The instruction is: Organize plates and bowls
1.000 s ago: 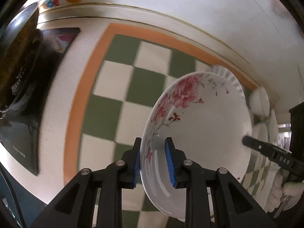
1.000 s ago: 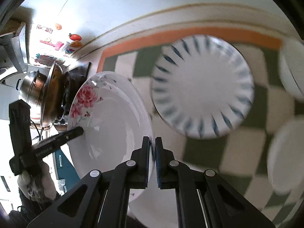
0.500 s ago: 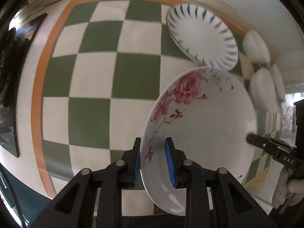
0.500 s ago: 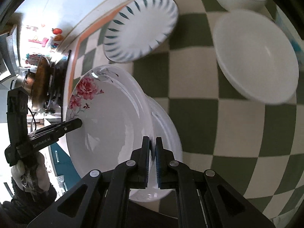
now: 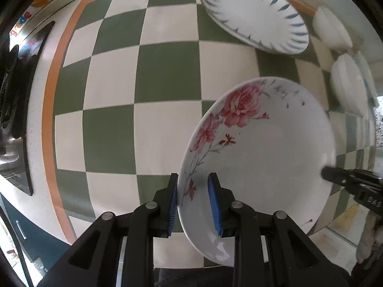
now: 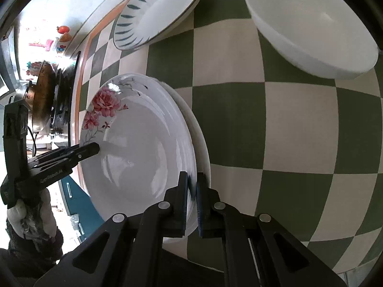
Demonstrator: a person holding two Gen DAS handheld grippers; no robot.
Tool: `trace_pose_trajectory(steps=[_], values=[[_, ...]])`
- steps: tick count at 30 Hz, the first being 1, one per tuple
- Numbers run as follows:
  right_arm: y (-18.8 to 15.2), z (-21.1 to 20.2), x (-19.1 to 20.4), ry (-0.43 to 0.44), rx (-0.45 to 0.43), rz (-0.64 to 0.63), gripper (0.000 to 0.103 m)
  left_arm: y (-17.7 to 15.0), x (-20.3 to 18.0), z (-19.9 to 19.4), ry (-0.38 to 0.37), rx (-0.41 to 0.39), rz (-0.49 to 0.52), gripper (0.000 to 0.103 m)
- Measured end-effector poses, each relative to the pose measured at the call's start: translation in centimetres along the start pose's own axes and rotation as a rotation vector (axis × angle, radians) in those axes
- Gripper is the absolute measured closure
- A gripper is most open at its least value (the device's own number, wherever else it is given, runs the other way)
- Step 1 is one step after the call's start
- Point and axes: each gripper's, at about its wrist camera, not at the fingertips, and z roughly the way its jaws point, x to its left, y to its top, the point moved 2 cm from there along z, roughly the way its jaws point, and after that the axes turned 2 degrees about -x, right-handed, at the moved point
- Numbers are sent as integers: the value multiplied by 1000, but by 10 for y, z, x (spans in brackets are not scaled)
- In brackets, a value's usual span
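Both grippers hold one white deep plate with pink roses [image 5: 261,148] above the green-and-cream checked counter. My left gripper [image 5: 192,201] is shut on its near left rim. My right gripper [image 6: 192,201] is shut on the opposite rim, and the plate [image 6: 134,143] fills the left of that view. The right gripper's tip [image 5: 335,175] shows at the plate's far edge in the left wrist view; the left gripper's tip [image 6: 91,149] shows in the right wrist view. A white plate with blue leaf marks [image 5: 253,14] lies on the counter beyond; it also shows in the right wrist view [image 6: 155,12].
A white bowl [image 6: 308,24] sits at the right on the checked counter [image 5: 115,76], with two white bowls [image 5: 347,91] seen in the left wrist view. A stove with a metal pot [image 6: 43,95] stands past the counter's orange border at the left.
Both grippers have carried the rose plate down and toward the counter's front. The view has tipped downward, so the leaf plate and white bowls now show farther up in the frames.
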Motion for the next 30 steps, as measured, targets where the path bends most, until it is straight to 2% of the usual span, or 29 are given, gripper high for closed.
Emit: trace_pose_trajectory(steps=[8,12,18,21,24,27,30], values=[[10,1,16,-65,38,-7,88,-3,-4,3,-17,-1,-13,81],[11,-3,21,-107,77,2,88,2,7,4,7,34,-36,81],[15,-10,30,-177,116,-24,84,9,20,-5,-15,38,-75,79],[23,-24,36,-152,93,-10,84,21,27,-25,-44,2,-99,79],[42,-43,50,-99,29,5,83,39,34,-43,-81,-34,-124,77],[76,-61,58,-59,-57,35,64,77,39,-52,-100,-68,-134,76],[121,-64,52,-102,-124,70,64,122,45,-48,-115,-86,-148,76]])
